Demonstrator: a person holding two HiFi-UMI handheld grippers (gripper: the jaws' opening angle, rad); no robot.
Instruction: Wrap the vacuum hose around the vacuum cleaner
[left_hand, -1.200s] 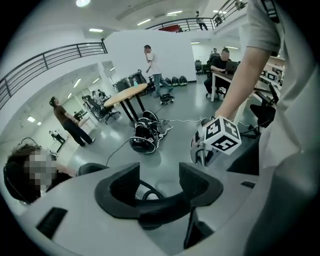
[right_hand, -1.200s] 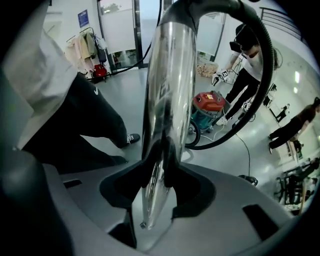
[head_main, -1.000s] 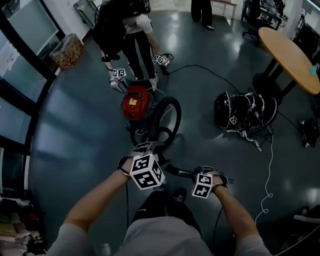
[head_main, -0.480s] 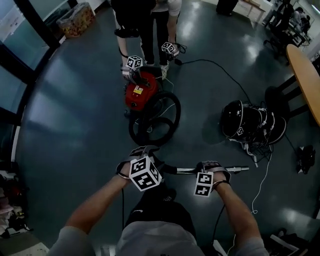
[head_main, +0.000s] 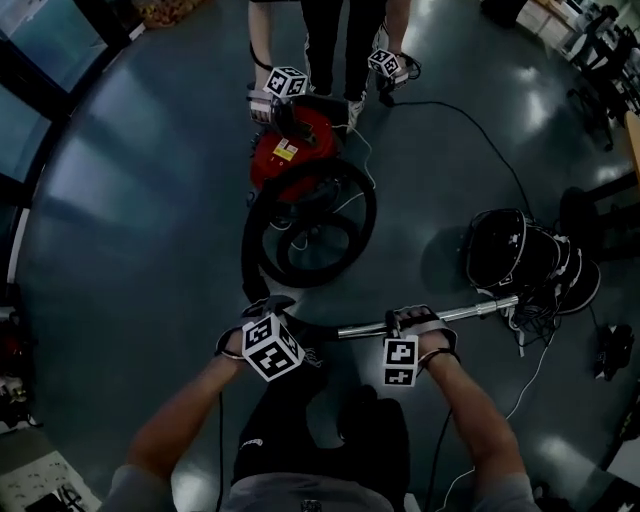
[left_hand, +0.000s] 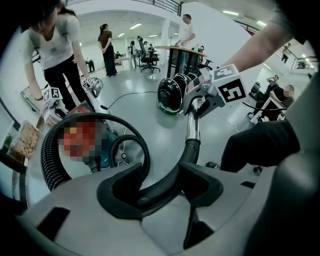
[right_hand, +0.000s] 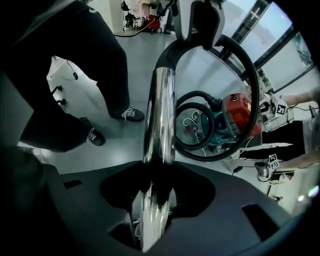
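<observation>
Firmly drawn in on the black, curved hose handle (left_hand: 172, 175), the jaws of the left gripper (left_hand: 160, 192) held one end of the line. The right gripper (right_hand: 157, 195), its jaws closed part-way, pinched the chrome wand (right_hand: 159, 115) that ran on from that handle. Both tools were on the wearer's side of the vacuum cleaner (head_main: 295, 150).

From the handle the ribbed vacuum hose (left_hand: 46, 160) swept back to the red cleaner. It lay on the floor (head_main: 150, 230) in what looked like two loose rings, resting against the near side of the machine rather than around its body. By that showing the wrapping had barely started. The hose was gathered close to the cleaner, but no turn had yet gone around the casing, and the wand and handle were left to be brought in.

A second person (head_main: 325, 40) stood at the far side of the cleaner, with a marker cube (head_main: 288, 82) just above its top.

As for writing — a small yellow label (head_main: 284, 153) on the red casing was too small to read and no brand name could be made out. The cubes on the grippers bore only black-and-white square patterns.
</observation>
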